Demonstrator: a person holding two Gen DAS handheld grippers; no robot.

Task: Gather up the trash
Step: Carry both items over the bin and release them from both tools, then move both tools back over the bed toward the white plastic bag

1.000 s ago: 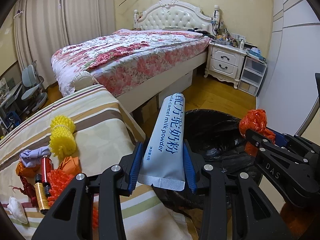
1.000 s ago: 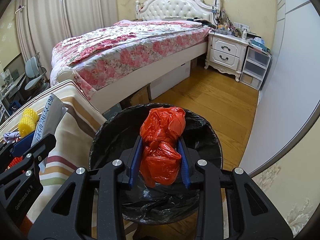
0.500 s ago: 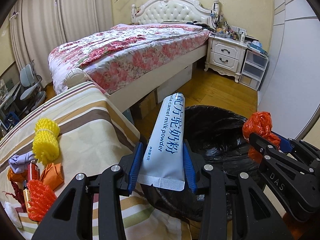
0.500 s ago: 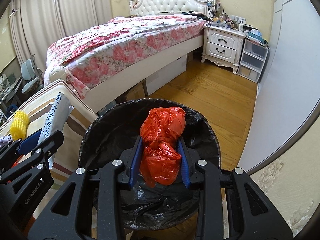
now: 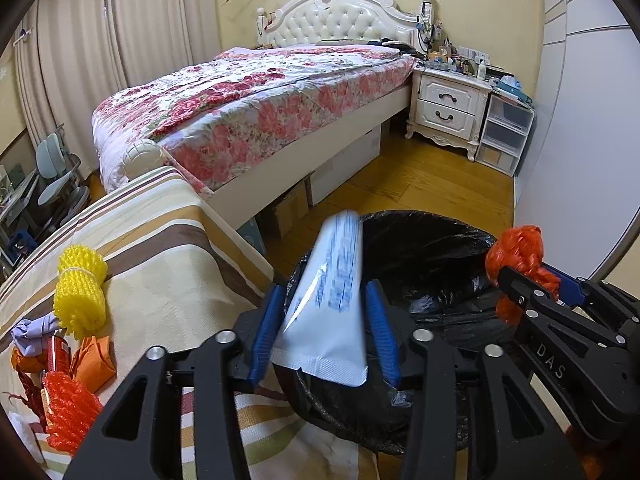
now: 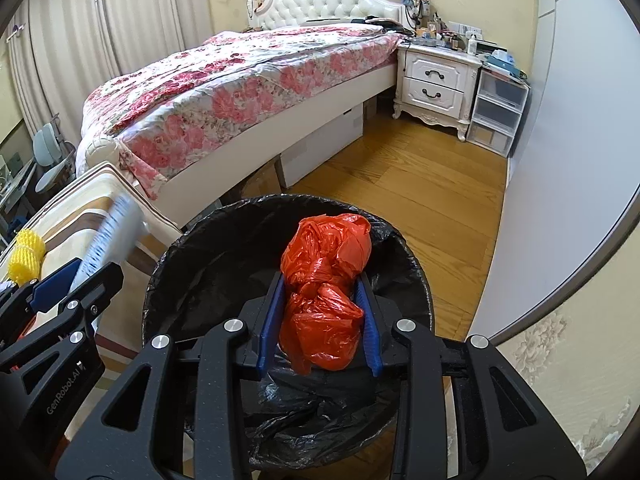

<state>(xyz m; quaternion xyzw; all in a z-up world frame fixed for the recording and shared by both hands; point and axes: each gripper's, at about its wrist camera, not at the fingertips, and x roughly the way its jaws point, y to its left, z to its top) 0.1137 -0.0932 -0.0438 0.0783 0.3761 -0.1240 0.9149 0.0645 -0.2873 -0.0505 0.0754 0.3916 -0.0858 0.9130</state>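
Observation:
Above the black-lined trash bin (image 5: 432, 248), my left gripper (image 5: 324, 292) has its jaws opening. The white-and-blue milk powder packet (image 5: 328, 320) between its pads is blurred, tilted and loose, with a gap on both sides. My right gripper (image 6: 320, 280) is over the bin's mouth (image 6: 208, 280), and its jaws are opening too. The crumpled orange plastic bag (image 6: 324, 304) still sits sharp and unmoved between its blue pads, touching them. The bag (image 5: 520, 252) also shows at the right of the left wrist view, and the packet (image 6: 116, 232) at the left of the right wrist view.
A striped cloth surface (image 5: 160, 240) left of the bin carries a yellow foam net (image 5: 80, 296), an orange mesh (image 5: 68, 412), an orange wrapper (image 5: 96, 360) and other scraps. A floral bed (image 5: 260, 108), a white nightstand (image 5: 448, 108) and wooden floor (image 6: 420, 200) lie beyond.
Both grippers' jaws have widened. The packet has tipped and blurred between the left pads. The orange bag has puffed out wider but kept its place. The left gripper has shifted toward the bin.

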